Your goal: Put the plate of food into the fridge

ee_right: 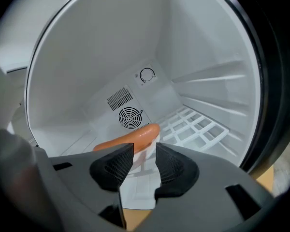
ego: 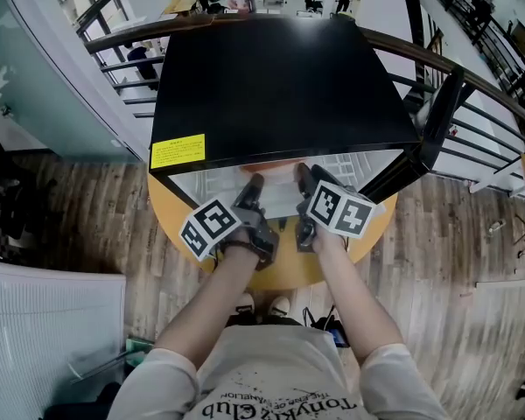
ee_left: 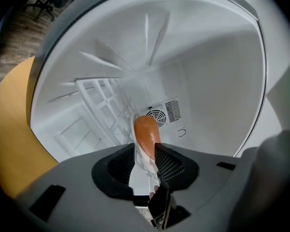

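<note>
A white plate point(ee_left: 141, 170) carrying an orange sausage point(ee_left: 146, 132) sits inside the open black mini fridge point(ego: 271, 86). My left gripper point(ee_left: 145, 154) is shut on the plate's rim, which shows white between its pads. In the right gripper view, the same sausage point(ee_right: 130, 138) lies across the plate point(ee_right: 140, 180) just beyond the jaws. My right gripper point(ee_right: 145, 154) stands open, its pads clear of the plate's edge. From the head view, both grippers, left point(ego: 252, 187) and right point(ego: 304, 178), reach into the fridge mouth side by side.
The fridge stands on a round yellow table point(ego: 289, 268). Its door point(ego: 424, 143) hangs open at the right. A white wire shelf point(ee_right: 195, 127) leans inside, and a fan grille point(ee_right: 129, 117) sits on the back wall. A railing point(ego: 472, 77) runs behind.
</note>
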Demonstrator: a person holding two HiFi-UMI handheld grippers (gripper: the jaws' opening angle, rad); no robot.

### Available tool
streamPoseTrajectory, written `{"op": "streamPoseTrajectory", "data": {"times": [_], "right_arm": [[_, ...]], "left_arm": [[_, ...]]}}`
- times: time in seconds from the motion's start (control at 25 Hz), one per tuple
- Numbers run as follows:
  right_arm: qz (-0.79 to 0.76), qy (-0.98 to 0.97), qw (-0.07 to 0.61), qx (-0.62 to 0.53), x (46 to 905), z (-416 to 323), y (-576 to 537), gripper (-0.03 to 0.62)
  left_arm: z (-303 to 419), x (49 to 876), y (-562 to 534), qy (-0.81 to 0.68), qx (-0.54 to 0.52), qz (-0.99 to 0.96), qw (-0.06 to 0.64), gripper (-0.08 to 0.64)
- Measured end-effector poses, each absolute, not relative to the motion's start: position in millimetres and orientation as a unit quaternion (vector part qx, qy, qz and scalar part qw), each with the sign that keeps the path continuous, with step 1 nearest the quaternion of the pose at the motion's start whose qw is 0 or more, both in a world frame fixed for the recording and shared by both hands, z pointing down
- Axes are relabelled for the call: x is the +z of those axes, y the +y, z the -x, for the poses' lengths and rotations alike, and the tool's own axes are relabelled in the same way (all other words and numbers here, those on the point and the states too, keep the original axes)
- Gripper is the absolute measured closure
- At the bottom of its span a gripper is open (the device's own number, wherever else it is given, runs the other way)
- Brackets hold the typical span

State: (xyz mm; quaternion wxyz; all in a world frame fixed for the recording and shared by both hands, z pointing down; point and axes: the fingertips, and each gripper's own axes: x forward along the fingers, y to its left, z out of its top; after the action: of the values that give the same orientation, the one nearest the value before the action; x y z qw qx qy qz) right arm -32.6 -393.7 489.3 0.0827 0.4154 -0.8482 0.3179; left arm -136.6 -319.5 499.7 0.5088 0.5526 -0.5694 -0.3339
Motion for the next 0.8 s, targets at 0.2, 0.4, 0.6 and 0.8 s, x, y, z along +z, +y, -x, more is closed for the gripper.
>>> {"op": "streamPoseTrajectory", "data": {"times": [0.2, 0.4, 0.6, 0.8], "right_arm": [[-0.410, -0.847, 0.073, 0.331, 490, 31, -389, 0.454], [-0.412, -0.844, 0.060, 0.338, 488, 26, -385, 0.454], [-0.412, -0.848, 0.053, 0.330, 477, 18, -368, 0.454], [-0.409, -0.859, 0.054, 0.303, 471, 11, -338, 0.505]], "left_arm": [[138, 492, -313, -0.569, -0.332, -0.559, 0.503, 0.433], [137, 482, -305, -0.568, -0.323, -0.579, 0.487, 0.433], [135, 478, -283, -0.588, -0.262, -0.626, 0.441, 0.434], [133, 476, -258, -0.591, -0.219, -0.661, 0.407, 0.494]]}}
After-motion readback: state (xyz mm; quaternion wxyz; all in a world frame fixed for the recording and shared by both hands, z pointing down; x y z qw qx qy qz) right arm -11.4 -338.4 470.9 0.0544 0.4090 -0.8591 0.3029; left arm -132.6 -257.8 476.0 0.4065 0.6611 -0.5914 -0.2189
